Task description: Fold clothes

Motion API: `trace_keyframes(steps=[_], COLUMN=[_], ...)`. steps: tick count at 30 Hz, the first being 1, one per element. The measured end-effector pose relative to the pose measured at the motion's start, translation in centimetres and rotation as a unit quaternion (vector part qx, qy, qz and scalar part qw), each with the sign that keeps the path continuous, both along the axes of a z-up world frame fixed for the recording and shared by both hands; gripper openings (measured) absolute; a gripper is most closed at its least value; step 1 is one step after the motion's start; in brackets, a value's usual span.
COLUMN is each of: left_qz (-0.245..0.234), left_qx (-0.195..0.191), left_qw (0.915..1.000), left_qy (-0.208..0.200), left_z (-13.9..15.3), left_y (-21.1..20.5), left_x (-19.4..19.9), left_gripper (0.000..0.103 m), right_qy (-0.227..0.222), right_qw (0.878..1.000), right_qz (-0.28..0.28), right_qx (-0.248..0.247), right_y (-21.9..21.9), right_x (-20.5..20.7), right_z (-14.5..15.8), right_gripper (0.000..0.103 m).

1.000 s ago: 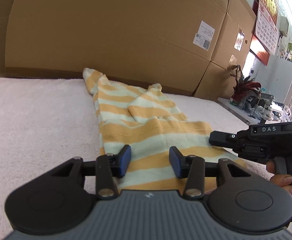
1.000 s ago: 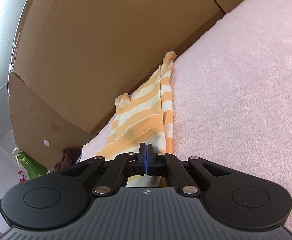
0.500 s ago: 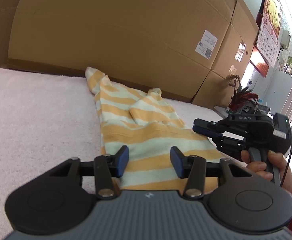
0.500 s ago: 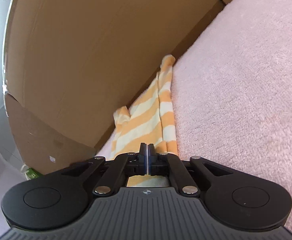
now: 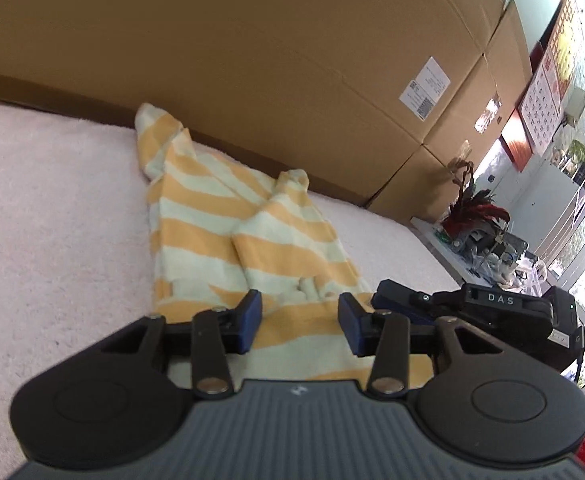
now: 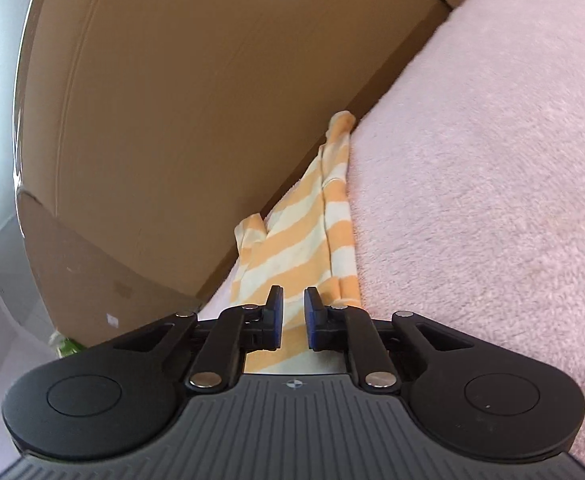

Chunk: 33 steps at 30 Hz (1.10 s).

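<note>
Garment (image 5: 228,240), yellow and pale stripes, lying flat on the pink tabletop (image 5: 52,220), long way towards the boxes.

Left gripper (image 5: 299,322): I read the jaws as about half open, with nothing in them; the near end of the garment lies under and just beyond the blue pads (image 5: 250,320).

Right gripper (image 6: 293,316): jaws parted by a narrow gap. I see stripes through the gap but no cloth pinched. It sits low at the garment's near right edge, just beside the left gripper.

Garment detail: a folded flap rests on top towards the right; the far tip reaches almost to the boxes.

Boxes (image 5: 252,60): brown cardboard, stacked along the tabletop's far edge, one with a white label (image 5: 424,88).

Beyond, right: red plant (image 5: 472,208), wall calendar (image 5: 548,80).
</note>
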<state>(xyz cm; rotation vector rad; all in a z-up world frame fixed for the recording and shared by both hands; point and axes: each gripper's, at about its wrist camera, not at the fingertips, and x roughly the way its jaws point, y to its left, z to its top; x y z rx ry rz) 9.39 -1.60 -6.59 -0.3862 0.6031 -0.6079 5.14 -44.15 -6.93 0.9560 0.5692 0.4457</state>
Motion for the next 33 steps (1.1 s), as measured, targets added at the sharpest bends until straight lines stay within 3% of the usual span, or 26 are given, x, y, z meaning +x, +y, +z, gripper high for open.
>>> trace_keyframes(steps=[2,4,5,7,9,11,14,16,17,20,22,25,29,32,33], left_qz=[-0.007,-0.011,-0.007,0.009,0.025,0.041,0.054,0.069,0.082,0.118,0.123,0.119,0.115,0.115,0.109], left_qx=[-0.012,-0.037,-0.050,-0.052,-0.053,-0.055,-0.051,-0.052,-0.047,0.003,0.033,0.051,0.028,0.048,0.057], left_qw=[0.9999,0.9986,0.9972,0.9978,0.9979,0.9976,0.9968,0.9942,0.9920,0.9883,0.9882,0.9899,0.9927,0.9920,0.9921], left_qy=[-0.009,-0.038,-0.055,-0.040,-0.025,-0.012,-0.031,-0.064,-0.083,-0.097,-0.085,-0.057,-0.022,-0.022,-0.026], left_z=[0.0,0.3,0.5,0.3,0.2,0.1,0.3,0.7,1.0,1.4,1.4,0.9,1.3,3.3,3.9], left_y=[0.3,1.1,1.6,2.0,2.4,2.7,2.8,3.1,3.3,3.7,3.9,4.4,5.4,5.0,4.5], left_x=[-0.4,-1.5,-2.2,-1.9,-1.6,-1.4,-2.1,-3.2,-4.0,-5.6,-6.3,-6.4,-5.2,-2.7,-1.7], left_gripper=[0.050,0.050,0.054,0.073,0.073,0.068,0.066,0.066,0.067,0.067,0.067,0.062,0.037,0.032,0.032], right_qy=[0.002,-0.019,-0.034,-0.058,-0.040,-0.017,-0.004,-0.010,-0.015,-0.026,-0.021,-0.020,-0.023,-0.031,-0.032], right_qw=[1.000,1.000,0.999,0.997,0.997,0.998,1.000,0.999,0.998,0.996,0.996,0.998,0.999,0.996,0.995], right_qz=[-0.005,0.000,0.004,0.020,0.056,0.058,0.024,0.006,-0.001,-0.022,-0.026,-0.028,-0.030,-0.049,-0.058], right_qx=[0.007,0.019,0.028,0.041,0.030,0.004,0.019,0.041,0.053,0.084,0.086,0.043,-0.018,-0.062,-0.079], right_y=[-0.3,-0.4,-0.5,-0.6,0.1,0.8,0.1,-0.7,-1.1,-2.2,-2.3,-1.5,-0.5,-0.2,0.0], right_x=[0.0,-0.2,-0.4,-0.8,-0.2,0.3,0.1,-0.4,-0.6,-1.3,-1.1,-1.0,-1.0,-1.9,-2.1], right_z=[-0.2,0.0,0.1,0.3,0.4,0.5,0.1,-0.2,-0.4,-0.8,-0.9,-0.1,0.8,1.5,1.7], right_gripper=[0.007,0.020,0.021,0.021,0.022,0.019,0.014,0.026,0.026,0.028,0.027,0.027,0.027,0.029,0.034])
